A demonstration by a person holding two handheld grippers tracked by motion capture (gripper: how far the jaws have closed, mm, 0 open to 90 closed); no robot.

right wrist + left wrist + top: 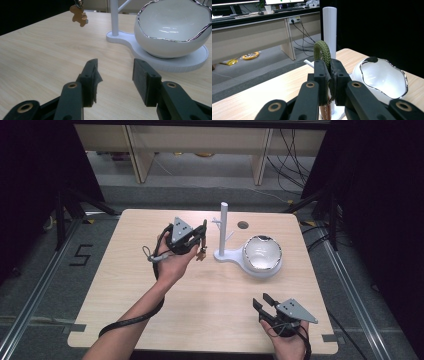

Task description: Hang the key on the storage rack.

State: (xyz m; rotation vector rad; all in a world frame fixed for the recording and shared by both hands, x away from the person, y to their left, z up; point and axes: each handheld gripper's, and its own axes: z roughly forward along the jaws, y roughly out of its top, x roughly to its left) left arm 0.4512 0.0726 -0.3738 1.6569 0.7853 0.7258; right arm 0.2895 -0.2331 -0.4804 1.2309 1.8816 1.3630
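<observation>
Beside the white stand (223, 232), a green cord loop (322, 53) is pinched by the left gripper (199, 239), not yet hung. The right gripper (266, 301) is held spread, empty.

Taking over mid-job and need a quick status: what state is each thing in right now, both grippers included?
Left gripper: raised above the table, shut on the green cord loop.
Charm: hanging in the air below the left gripper, off the table.
Right gripper: open, nothing between its jaws, low near the table's front edge.
White stand: upright; the pegs look bare.
Bowl: upright on the stand's base, looks empty.
</observation>
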